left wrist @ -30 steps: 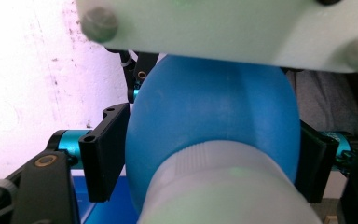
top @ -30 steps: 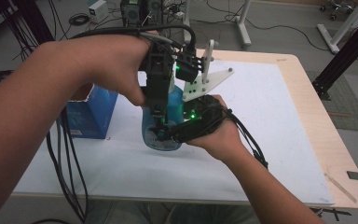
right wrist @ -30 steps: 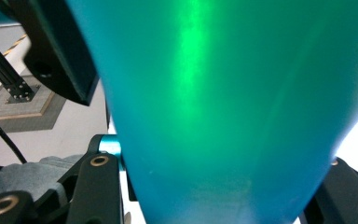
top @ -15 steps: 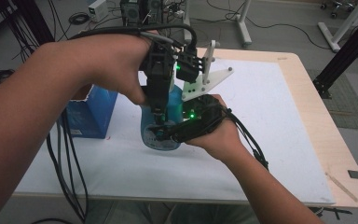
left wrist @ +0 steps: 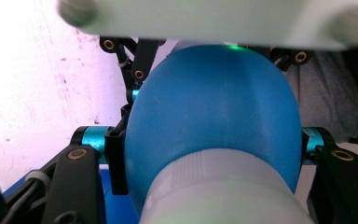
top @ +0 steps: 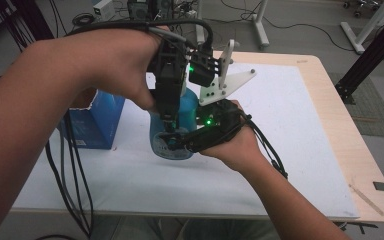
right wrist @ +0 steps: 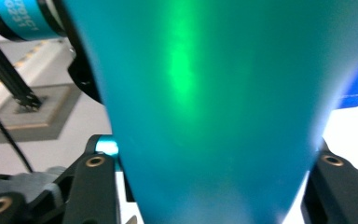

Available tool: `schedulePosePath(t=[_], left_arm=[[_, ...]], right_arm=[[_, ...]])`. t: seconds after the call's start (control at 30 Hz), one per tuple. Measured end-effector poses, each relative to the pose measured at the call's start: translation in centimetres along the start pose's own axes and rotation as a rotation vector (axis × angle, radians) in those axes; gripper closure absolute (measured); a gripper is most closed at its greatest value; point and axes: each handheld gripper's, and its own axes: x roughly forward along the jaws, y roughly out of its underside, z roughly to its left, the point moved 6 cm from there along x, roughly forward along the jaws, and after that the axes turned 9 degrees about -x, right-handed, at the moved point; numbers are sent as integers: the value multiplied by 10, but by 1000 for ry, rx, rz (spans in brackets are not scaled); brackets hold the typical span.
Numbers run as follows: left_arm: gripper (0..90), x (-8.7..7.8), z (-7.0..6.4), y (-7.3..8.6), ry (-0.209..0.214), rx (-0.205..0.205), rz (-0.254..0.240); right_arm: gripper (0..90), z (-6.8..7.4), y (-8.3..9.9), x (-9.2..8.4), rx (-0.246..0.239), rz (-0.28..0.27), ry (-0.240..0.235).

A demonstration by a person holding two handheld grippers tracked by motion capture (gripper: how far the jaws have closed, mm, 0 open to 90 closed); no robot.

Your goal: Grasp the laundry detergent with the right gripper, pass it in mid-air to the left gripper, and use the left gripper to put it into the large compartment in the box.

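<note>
Gripping from two directions, the person is steadying a blue, round-shouldered plastic bottle (top: 172,132) that is standing upright on the white sheet covering the wooden table (top: 330,115), just right of a blue cardboard box (top: 97,122). The left gripper (top: 169,120) is coming down from above, and in the left gripper view its jaws are sitting tight against either side of the bottle's blue dome (left wrist: 214,116), just below a pale ribbed collar (left wrist: 223,191); they have just been closing, and the pads are now pressing on the plastic. That high hold looks meant to work the top while the body is kept from turning. The right gripper (top: 172,145) is reaching in level from the right, low on the body; in the right gripper view the teal wall (right wrist: 214,116) is filling the space between its jaws, which have just been easing apart, so I cannot tell whether the pads are still biting or merely flanking it. Its low placement is probably serving as the brace against the table. Some print is showing on the bottle's lower front and on the box, but it is too small to read; only part of a number is showing on a teal sleeve in the right gripper view.
</note>
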Motion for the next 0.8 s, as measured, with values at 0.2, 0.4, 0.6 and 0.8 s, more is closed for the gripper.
schedulePosePath(t=[0.2,0.4,0.6,0.8], left_arm=[[387,-4,6,6,-22,-29,23],[387,-7,9,16,-14,-58,25],[387,-17,13,26,-10,-101,28],[387,-34,19,40,1,-199,31]], right_arm=[[217,4,8,-8,-6,54,0],[129,-1,18,-23,3,97,36],[102,-5,20,-39,7,125,63],[9,-10,25,-55,10,196,123]])
